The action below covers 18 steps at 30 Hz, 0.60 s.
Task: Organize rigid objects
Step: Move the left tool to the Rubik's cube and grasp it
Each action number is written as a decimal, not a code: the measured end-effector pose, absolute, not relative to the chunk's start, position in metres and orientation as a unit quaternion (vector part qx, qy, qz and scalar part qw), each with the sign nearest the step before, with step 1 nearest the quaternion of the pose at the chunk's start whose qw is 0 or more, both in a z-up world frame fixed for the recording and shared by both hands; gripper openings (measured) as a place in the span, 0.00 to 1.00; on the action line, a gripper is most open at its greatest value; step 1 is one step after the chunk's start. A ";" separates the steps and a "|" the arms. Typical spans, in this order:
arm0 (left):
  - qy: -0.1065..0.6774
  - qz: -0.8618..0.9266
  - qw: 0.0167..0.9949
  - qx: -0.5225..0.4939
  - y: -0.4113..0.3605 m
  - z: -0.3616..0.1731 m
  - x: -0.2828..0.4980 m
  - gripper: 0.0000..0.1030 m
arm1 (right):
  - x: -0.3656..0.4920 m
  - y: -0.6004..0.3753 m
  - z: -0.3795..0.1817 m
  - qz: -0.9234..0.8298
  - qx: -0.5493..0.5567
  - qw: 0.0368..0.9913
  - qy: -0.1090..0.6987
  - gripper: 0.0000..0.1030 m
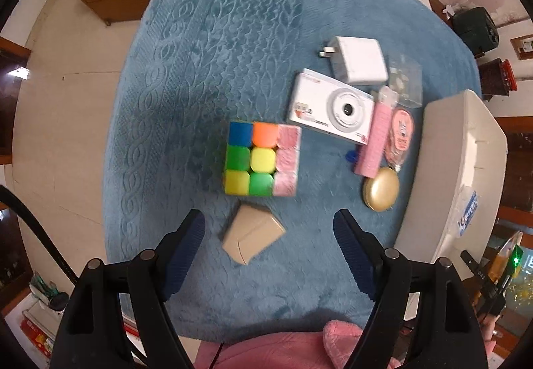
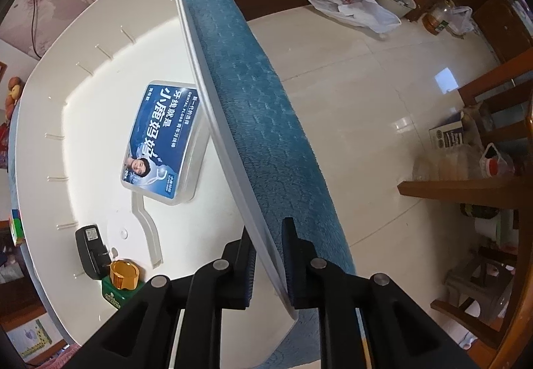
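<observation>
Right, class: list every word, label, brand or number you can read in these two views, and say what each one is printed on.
"DENTAL FLOSS": on the blue label of the clear floss box lying in the white bin.
"牙线就是小鹿妈妈": large white characters on that same label.
Small print on the white camera: too blurred to read.
Label on the black charger: too small to read.
Green tin with gold cap: lettering illegible.

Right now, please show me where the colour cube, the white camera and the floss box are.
colour cube [image 1: 261, 158]: left wrist view, on its yellow centre tile.
white camera [image 1: 346, 109]: left wrist view, on the lens ring.
floss box [image 2: 163, 142]: right wrist view, on its blue label, inside the white bin [image 2: 83, 122].
</observation>
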State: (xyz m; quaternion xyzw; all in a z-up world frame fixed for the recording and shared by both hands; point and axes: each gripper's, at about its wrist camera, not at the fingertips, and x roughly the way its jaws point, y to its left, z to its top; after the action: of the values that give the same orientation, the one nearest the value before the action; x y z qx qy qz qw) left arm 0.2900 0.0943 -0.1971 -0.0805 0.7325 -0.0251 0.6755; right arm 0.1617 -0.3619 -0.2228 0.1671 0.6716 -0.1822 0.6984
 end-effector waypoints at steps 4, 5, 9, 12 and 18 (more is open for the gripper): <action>0.742 -0.030 0.665 -0.086 0.099 -0.213 0.304 0.80 | 0.162 -0.360 -0.222 -0.196 0.164 0.695 0.672 0.16; 0.743 -0.032 0.663 -0.087 0.099 -0.216 0.306 0.80 | 0.162 -0.360 -0.222 -0.198 0.163 0.695 0.672 0.17; 0.746 -0.035 0.660 -0.082 0.100 -0.226 0.316 0.80 | 0.162 -0.359 -0.222 -0.209 0.165 0.691 0.672 0.18; 0.746 -0.039 0.660 -0.079 0.101 -0.231 0.323 0.80 | 0.163 -0.356 -0.222 -0.212 0.159 0.690 0.674 0.18; 0.749 -0.040 0.656 -0.088 0.101 -0.237 0.328 0.76 | 0.167 -0.354 -0.222 -0.214 0.156 0.687 0.677 0.19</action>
State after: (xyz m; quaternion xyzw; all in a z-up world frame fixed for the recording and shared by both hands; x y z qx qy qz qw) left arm 0.3279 0.1007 -0.2375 -0.0884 0.7488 -0.0395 0.6557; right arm 0.1668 -0.3544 -0.2222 0.1563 0.6766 -0.2143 0.6869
